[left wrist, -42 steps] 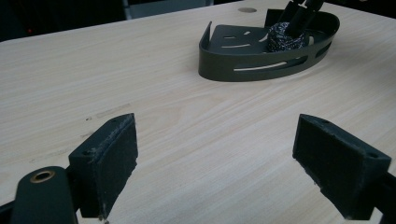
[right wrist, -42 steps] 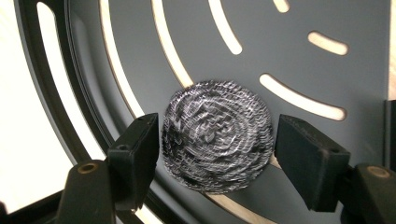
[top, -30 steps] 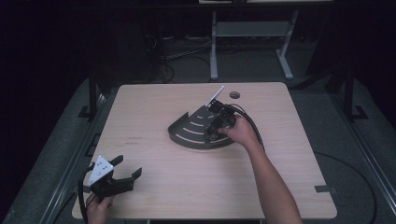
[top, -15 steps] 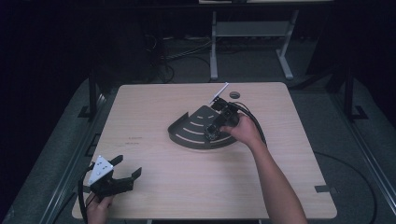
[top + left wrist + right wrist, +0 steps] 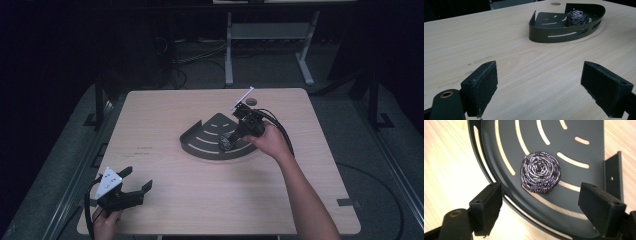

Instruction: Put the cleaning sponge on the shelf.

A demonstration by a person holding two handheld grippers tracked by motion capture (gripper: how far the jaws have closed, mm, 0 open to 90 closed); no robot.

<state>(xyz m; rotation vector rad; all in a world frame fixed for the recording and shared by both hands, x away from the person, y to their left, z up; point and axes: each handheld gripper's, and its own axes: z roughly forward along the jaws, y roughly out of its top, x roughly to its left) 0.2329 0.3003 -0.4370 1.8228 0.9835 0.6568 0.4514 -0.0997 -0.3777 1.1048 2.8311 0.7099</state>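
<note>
your left hand (image 5: 106, 221) is at the near edge of the table (image 5: 170, 200), down at about 7 o'clock, and it holds the left tool (image 5: 131, 182). that tool sits low by the wood with its two black pads wide apart, and nothing is between them. in the left gripper view you look across bare wood to the dark tray (image 5: 554, 35) up at 1 o'clock, well apart from the tool.

go farther out and you reach the dark tray (image 5: 200, 145) near the middle of the table. it is shaped like a fan, with long curved slots in its floor and a low wall around it. a round, shiny metal scrubber (image 5: 541, 171) lies inside the tray, close to the curved wall.

your right hand (image 5: 272, 140) comes in from 5 o'clock and holds the right tool (image 5: 229, 141) just above the scrubber. its pads are spread apart, one out past the tray wall and one over the tray floor. they do not touch the scrubber.

at the far edge, at 12 o'clock, there is a small round hole (image 5: 251, 101) in the table.
</note>
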